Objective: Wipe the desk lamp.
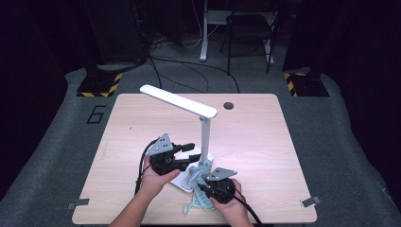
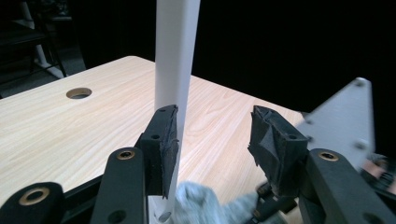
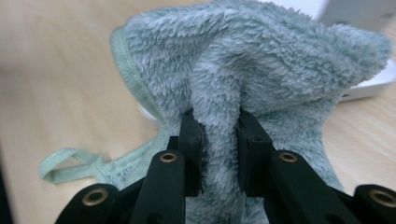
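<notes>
Lamplight was absent; the white desk lamp [image 1: 204,135] stood unlit near the front middle of the wooden table [image 1: 255,142], its long head slanting up to the left. At the left of the high view, the left gripper [image 1: 190,152] lay level in the person's left hand [image 1: 153,177], pointing right at the lamp's upright post. From the left gripper view, its jaws stood well apart, one pad touching or just beside the white post [image 2: 173,60], the other clear of it with bare table between; nothing was clamped. Further right, the lamp's flat white base [image 1: 185,178] sat on the table with a pale blue-green fluffy cloth [image 1: 198,198] draped against it. At the right, the right gripper [image 1: 206,182] was closed tight on a bunched fold of that cloth [image 3: 261,60], the fleece squeezed between both pads. A hemmed loop of the cloth trailed onto the table at the left of the right gripper view.
</notes>
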Demonstrator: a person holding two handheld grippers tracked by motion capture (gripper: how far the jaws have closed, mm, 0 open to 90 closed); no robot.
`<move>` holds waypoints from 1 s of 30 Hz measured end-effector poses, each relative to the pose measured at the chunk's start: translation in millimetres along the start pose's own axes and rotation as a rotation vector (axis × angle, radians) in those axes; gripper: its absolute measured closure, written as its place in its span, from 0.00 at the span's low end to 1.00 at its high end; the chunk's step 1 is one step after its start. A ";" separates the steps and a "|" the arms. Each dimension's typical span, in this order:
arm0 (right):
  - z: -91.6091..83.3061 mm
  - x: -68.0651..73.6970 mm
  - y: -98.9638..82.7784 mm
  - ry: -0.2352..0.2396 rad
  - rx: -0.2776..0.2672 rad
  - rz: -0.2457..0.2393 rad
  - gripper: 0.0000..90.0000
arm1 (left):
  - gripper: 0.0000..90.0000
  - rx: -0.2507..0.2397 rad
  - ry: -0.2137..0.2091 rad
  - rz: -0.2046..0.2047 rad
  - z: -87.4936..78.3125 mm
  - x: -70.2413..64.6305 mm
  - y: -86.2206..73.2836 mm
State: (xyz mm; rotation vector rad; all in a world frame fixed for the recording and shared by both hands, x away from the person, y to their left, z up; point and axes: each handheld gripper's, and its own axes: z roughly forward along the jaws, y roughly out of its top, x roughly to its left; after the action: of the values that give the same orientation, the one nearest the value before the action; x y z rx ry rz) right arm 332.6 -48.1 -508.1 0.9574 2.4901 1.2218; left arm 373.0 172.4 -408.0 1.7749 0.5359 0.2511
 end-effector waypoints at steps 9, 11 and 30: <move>-23.4 15.9 2.6 0.051 -0.072 -0.032 0.83 | 0.57 -0.010 0.005 -0.009 -2.5 2.4 -0.5; -31.7 13.4 3.2 0.030 -0.092 -0.046 0.83 | 0.57 -0.009 0.008 -0.012 -3.7 2.7 -0.6; -96.4 -47.5 -17.3 -0.243 -0.202 0.061 0.81 | 0.53 0.014 0.045 -0.033 -13.0 10.4 -11.0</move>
State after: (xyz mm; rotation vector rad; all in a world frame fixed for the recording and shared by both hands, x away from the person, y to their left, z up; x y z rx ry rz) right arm 318.3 -146.8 -464.6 1.0636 2.1225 1.2624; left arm 373.8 190.6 -416.1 1.7759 0.6000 0.2660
